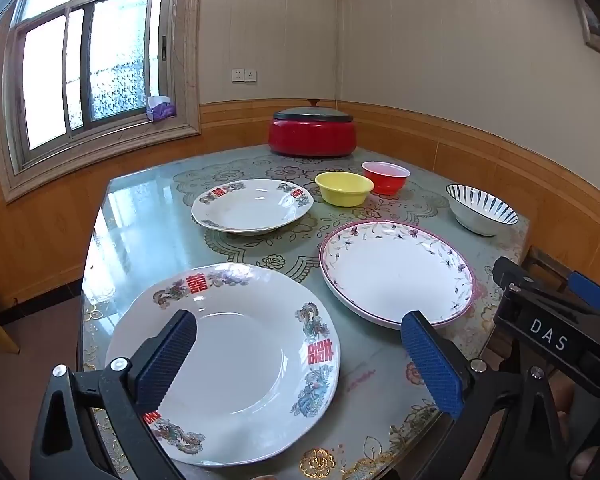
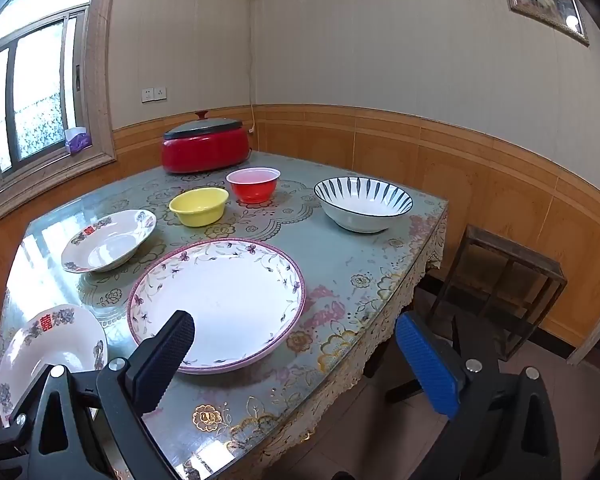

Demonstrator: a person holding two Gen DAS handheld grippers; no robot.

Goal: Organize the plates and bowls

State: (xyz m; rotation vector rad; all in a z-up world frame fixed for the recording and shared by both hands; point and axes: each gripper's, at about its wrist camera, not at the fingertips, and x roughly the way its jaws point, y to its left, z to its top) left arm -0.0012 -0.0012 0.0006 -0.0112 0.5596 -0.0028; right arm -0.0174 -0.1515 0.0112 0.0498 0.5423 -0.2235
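A large white dragon-pattern plate (image 1: 228,364) lies at the table's near left, under my open left gripper (image 1: 300,348), which hovers above it holding nothing. A purple-flowered plate (image 1: 396,272) (image 2: 216,304) lies to its right, below my open right gripper (image 2: 296,356), also empty. A smaller dragon-pattern plate (image 1: 252,206) (image 2: 108,240) sits further back. Behind stand a yellow bowl (image 1: 344,188) (image 2: 199,206), a red bowl (image 1: 386,176) (image 2: 254,184) and a blue-striped white bowl (image 1: 480,208) (image 2: 362,202). The right gripper's body (image 1: 556,320) shows at the left wrist view's right edge.
A red lidded electric pot (image 1: 312,132) (image 2: 206,146) stands at the table's far end near the wall. The glass-topped floral table (image 2: 352,280) ends close on the right, with a dark wooden stool (image 2: 500,280) beside it. A window with a tissue box (image 1: 160,108) is on the left.
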